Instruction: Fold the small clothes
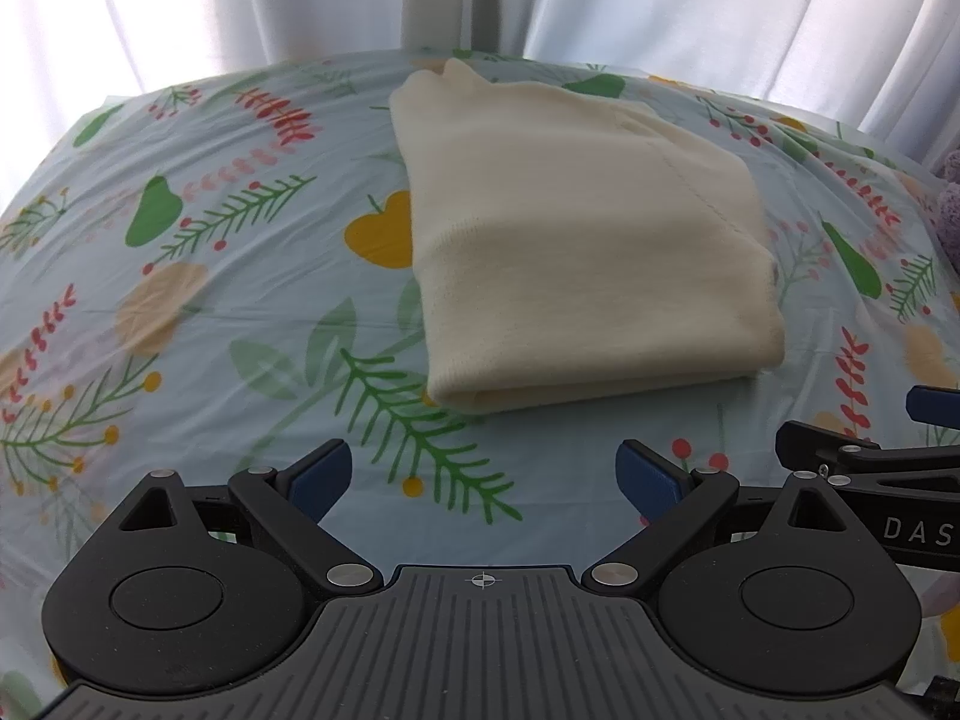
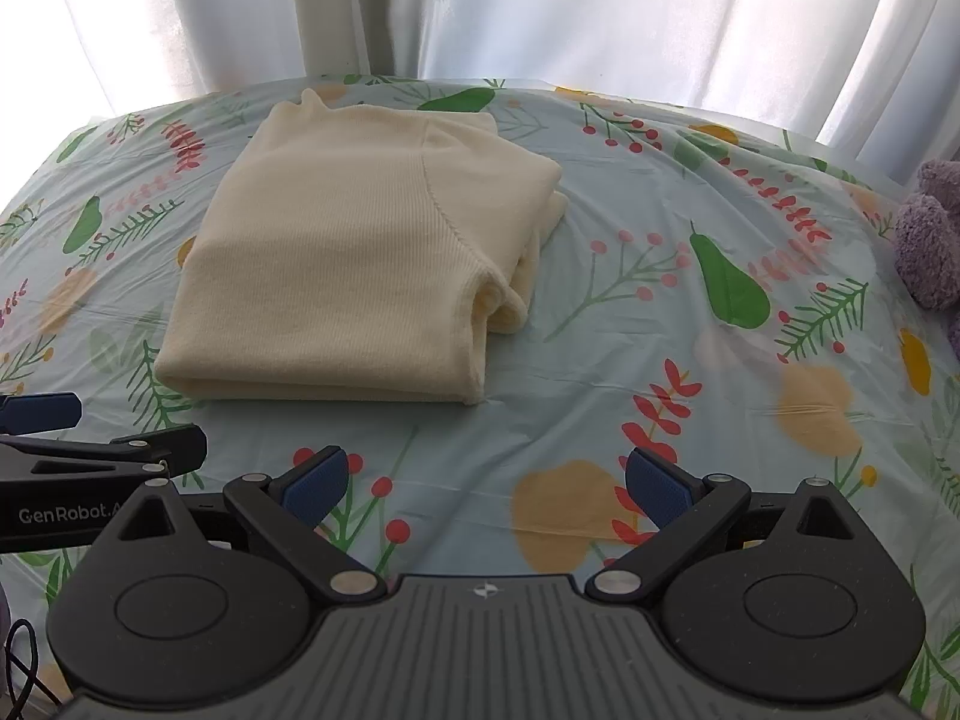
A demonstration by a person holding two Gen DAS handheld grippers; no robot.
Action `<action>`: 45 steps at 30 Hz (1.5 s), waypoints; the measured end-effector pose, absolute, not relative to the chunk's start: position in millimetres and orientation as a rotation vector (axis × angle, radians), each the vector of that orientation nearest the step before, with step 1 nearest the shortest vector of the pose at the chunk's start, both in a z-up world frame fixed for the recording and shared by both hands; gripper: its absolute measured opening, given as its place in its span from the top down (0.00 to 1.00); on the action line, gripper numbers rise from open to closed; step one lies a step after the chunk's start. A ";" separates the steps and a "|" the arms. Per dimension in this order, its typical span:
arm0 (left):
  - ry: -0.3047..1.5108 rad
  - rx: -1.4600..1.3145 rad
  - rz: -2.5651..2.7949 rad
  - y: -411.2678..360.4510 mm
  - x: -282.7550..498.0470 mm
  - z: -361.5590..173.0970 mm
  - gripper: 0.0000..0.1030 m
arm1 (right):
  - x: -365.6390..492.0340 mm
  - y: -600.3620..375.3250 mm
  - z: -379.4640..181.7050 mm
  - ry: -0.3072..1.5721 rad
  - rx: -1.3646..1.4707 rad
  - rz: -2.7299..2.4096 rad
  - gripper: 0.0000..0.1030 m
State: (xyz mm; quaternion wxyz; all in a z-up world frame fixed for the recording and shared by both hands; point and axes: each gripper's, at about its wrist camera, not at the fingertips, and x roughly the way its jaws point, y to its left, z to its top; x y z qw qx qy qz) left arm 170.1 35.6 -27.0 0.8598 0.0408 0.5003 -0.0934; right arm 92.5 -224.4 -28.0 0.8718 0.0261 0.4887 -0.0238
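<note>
A cream knit garment (image 1: 576, 240) lies folded into a compact rectangle on the floral tablecloth (image 1: 210, 276). It also shows in the right wrist view (image 2: 348, 258), with its folded layers visible at the right end. My left gripper (image 1: 483, 474) is open and empty, just in front of the garment's near edge, not touching it. My right gripper (image 2: 486, 483) is open and empty, in front of and to the right of the garment. Each gripper shows at the edge of the other's view, the right one (image 1: 864, 456) and the left one (image 2: 102, 450).
White curtains (image 2: 540, 12) hang behind the table's far edge. A fuzzy purple item (image 2: 930, 234) sits at the table's right edge. Bare tablecloth (image 2: 690, 312) lies to the right of the garment and in front of it.
</note>
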 end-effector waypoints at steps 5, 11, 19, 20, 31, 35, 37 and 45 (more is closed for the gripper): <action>1.050 0.094 -0.198 34.3 170.7 -26.9 0.05 | 92.6 -224.5 -27.6 1.022 0.054 -0.052 0.04; 1.051 0.098 -0.199 33.6 171.3 -26.5 0.05 | 92.7 -225.1 -27.9 1.021 0.053 -0.053 0.04; 1.053 0.103 -0.205 32.8 172.0 -27.4 0.05 | 93.0 -226.8 -27.4 1.020 0.053 -0.057 0.04; 1.054 0.103 -0.205 32.4 171.9 -27.5 0.05 | 92.8 -226.4 -27.5 1.019 0.053 -0.057 0.04; 1.055 0.092 -0.215 34.2 172.3 -28.0 0.05 | 93.1 -228.0 -27.7 1.019 0.053 -0.061 0.04; 1.047 0.104 -0.215 33.9 170.3 -28.1 0.05 | 93.0 -227.8 -27.8 1.018 0.053 -0.064 0.04; 1.048 0.113 -0.215 33.0 170.4 -28.4 0.05 | 92.7 -228.3 -28.3 1.019 0.055 -0.069 0.04; 1.060 0.122 -0.213 32.1 171.7 -28.8 0.05 | 91.7 -227.6 -28.8 1.018 0.056 -0.073 0.04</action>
